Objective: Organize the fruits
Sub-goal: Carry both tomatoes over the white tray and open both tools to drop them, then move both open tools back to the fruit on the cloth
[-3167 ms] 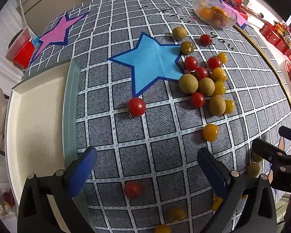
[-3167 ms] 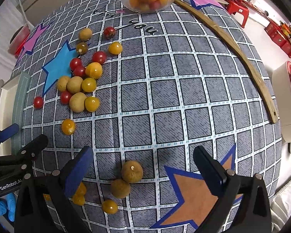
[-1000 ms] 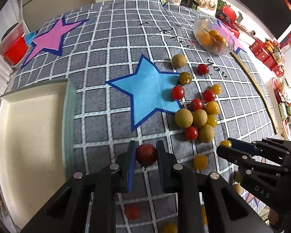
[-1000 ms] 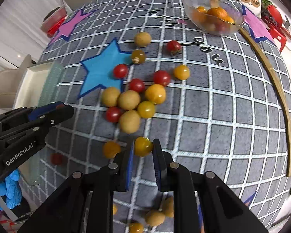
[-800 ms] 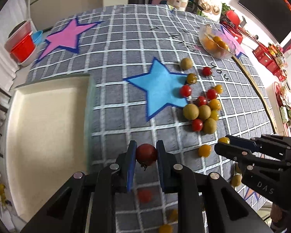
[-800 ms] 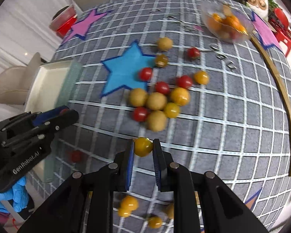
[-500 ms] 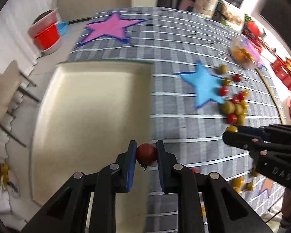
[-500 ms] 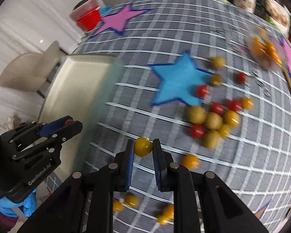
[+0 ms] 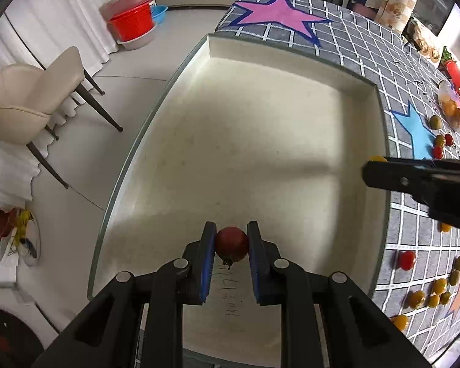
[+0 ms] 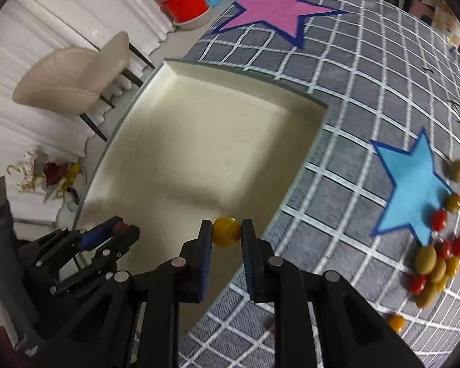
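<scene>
Your left gripper [image 9: 231, 242] pinches a red tomato [image 9: 231, 244] over the near part of the cream tray [image 9: 380, 141]; your right gripper [image 10: 226, 233] clamps a yellow tomato [image 10: 226, 232] above the tray's near-right rim. Both are probably light, smooth and easily bruised, so squeeze gently across the middle. Being round, neither has a long axis; the red one's stem points down. Beyond the tray, loose fruit [image 10: 429, 260] lies on the table [image 10: 352, 70].

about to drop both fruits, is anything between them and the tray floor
Nothing visible. The left hand-held gripper holds the red tomato over the bare cream tray. The right hand-held gripper holds the yellow tomato near the tray's right rim, close to the tablecloth.
</scene>
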The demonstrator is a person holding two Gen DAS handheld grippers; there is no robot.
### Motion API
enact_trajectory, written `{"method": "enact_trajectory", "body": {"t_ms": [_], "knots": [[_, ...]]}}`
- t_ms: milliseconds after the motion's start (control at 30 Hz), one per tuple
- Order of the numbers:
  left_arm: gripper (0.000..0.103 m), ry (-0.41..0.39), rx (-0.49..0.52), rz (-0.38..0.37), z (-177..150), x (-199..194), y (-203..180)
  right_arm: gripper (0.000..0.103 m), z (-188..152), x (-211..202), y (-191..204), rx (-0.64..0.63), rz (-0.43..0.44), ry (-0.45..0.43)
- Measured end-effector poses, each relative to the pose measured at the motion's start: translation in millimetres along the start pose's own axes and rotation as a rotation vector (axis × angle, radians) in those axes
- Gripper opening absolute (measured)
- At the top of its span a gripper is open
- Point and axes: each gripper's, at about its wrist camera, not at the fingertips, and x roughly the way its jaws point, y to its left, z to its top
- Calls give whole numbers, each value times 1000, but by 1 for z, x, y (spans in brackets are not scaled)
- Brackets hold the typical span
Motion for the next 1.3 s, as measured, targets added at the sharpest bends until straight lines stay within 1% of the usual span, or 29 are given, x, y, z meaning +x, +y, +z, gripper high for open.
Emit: {"method": "enact_trajectory", "body": {"t_ms": [200,300,367,400,433,467,500,533,600,633,700,733,833,900,967,1033,1067,1133,1233,1300], "knots": [[22,8,8,-18,-5,7,-1,21,11,25,9,-23,-38,42],[22,7,22,-19,-7,9,-4,21,12,36,11,-29,-56,61],[25,12,30,-5,-9,11,-8,21,11,35,13,-40,-69,52],[40,9,34,0,-8,11,-8,21,11,36,14,-43,-71,51],[66,9,35,0,-8,12,-8,22,12,36,14,-42,-69,51],[74,-4,32,4,-8,10,-8,23,12,36,13,-38,-64,52],[76,-29,31,18,-9,7,-7,27,14,37,13,-34,-56,51],[76,-38,38,24,-9,5,-7,32,15,37,13,-33,-52,49],[76,-24,52,22,-9,6,-9,53,17,37,16,-40,-40,38],[76,-17,55,25,-9,7,-9,59,17,35,17,-43,-28,30],[76,-8,62,24,-9,8,-9,79,16,25,17,-43,-12,7],[76,-5,64,21,-11,7,-10,82,15,19,17,-39,-6,-12],[76,1,77,10,-10,4,-16,83,11,1,9,-5,-10,-53],[76,0,104,8,-9,1,-24,83,5,-12,-4,41,-6,-75],[76,-4,134,-1,-9,-3,-32,83,-1,-25,-19,84,-37,-87],[76,-11,173,-8,-9,-8,-45,83,-8,-36,-31,124,-48,-107],[76,-16,200,-13,-9,-11,-55,83,-18,-47,-45,151,-56,-117],[76,-21,235,-25,-6,-15,-68,83,-32,-55,-61,191,-86,-126],[76,-30,288,-50,-4,-22,-95,83,-53,-65,-86,251,-126,-123],[76,-35,324,-65,-3,-26,-112,83,-75,-77,-110,307,-150,-116]]}}
